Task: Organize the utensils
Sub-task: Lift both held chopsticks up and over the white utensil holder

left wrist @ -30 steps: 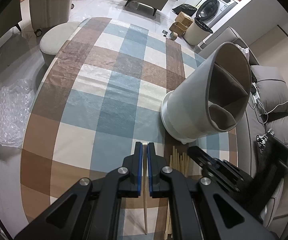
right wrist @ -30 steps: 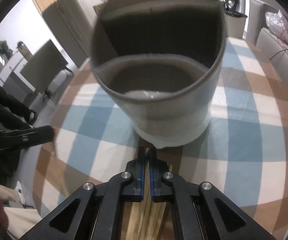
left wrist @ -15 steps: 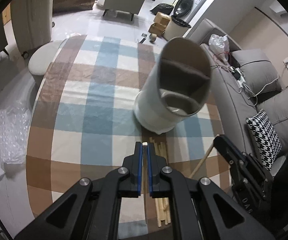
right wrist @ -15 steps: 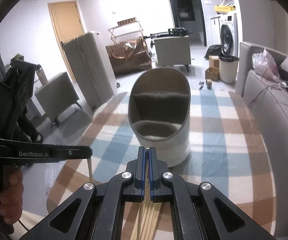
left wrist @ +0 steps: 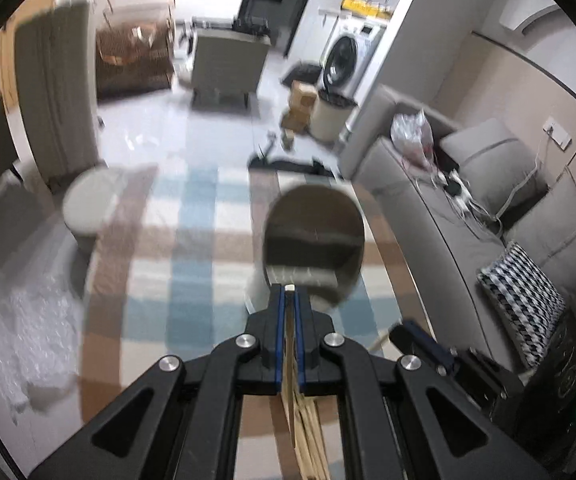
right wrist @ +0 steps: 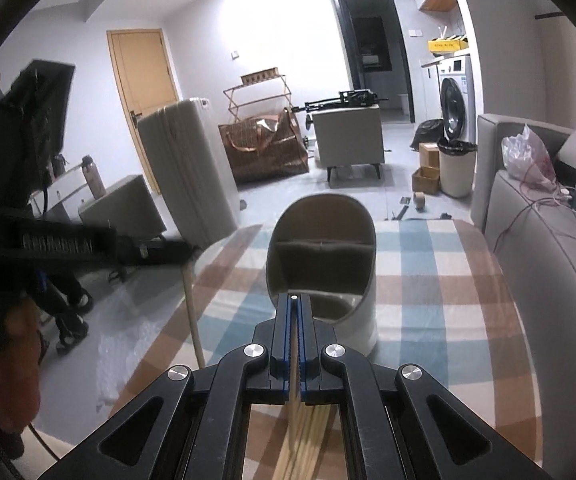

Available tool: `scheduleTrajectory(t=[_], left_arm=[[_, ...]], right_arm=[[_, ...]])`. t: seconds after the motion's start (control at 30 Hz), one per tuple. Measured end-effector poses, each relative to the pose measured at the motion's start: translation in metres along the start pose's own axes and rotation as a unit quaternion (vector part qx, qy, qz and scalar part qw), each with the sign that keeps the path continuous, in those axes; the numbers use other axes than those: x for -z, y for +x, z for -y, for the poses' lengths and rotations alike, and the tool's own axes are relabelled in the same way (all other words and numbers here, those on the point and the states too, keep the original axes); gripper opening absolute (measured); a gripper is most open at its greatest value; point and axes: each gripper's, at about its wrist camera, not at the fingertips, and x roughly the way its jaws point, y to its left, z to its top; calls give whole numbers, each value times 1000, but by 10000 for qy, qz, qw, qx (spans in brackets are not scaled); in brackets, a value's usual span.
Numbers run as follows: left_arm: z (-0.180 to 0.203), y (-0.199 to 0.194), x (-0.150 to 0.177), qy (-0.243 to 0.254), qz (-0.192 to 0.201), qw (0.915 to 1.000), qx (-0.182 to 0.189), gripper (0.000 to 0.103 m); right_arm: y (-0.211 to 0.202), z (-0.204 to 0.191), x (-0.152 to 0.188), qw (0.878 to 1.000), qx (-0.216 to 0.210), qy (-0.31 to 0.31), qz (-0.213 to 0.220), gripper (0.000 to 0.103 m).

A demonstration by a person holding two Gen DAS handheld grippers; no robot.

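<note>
We take the grey utensil holder (right wrist: 321, 268) as our landmark. It stands upright on the desk (right wrist: 439, 280), which is covered by a blue, brown and white checked cloth. Seen from the right wrist, its mouth is split by an inner wall into a far and a near compartment; the left wrist view shows the same holder (left wrist: 313, 248), though blurred.

The left tongs (left wrist: 289, 294) are closed on a single wooden chopstick (left wrist: 289, 289), whose pale tip shows just past the blue pads and in line with the near rim of the holder. In the right wrist view this same chopstick (right wrist: 192, 312) hangs steeply from the left tongs (right wrist: 176, 247), well to the left of the holder and clear of it. A hand (right wrist: 12, 364) grips the handle of these tongs at the left edge of that view.

The right tongs (right wrist: 294, 300) are likewise closed on one chopstick (right wrist: 294, 298), with its tip in line with the near rim of the holder. From the left wrist the right tongs (left wrist: 411, 334) appear low and to the right of the holder; we cannot tell their grip from that view.

The remaining chopsticks (right wrist: 301, 432) lie bundled on the cloth on the near side of the holder, visible between the arms of the right tongs, and again, as chopsticks (left wrist: 307, 428), beneath the left tongs. A grey sofa (right wrist: 547, 264) runs along the right of the holder, beside the desk.
</note>
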Motion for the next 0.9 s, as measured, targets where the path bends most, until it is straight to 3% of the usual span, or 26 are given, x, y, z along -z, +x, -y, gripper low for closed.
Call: scheduleTrajectory(t=[0.1, 0.37, 0.5, 0.7, 0.9], left_arm=[[0, -5, -9, 88, 250, 9996, -35, 0], [3, -14, -24, 129, 439, 9989, -60, 0], [6, -27, -44, 101, 598, 9982, 9, 0], [17, -47, -92, 194, 1241, 9921, -47, 0], [23, -25, -120, 383, 1884, 9813, -123, 0]], right_arm=[[-2, 1, -4, 10000, -41, 14, 86, 2], [-18, -2, -19, 9994, -95, -42, 342, 2], [-34, 0, -46, 9982, -115, -24, 581, 2], [-54, 4, -113, 9947, -86, -190, 1011, 2], [-40, 14, -166, 9920, 23, -317, 1218, 2]])
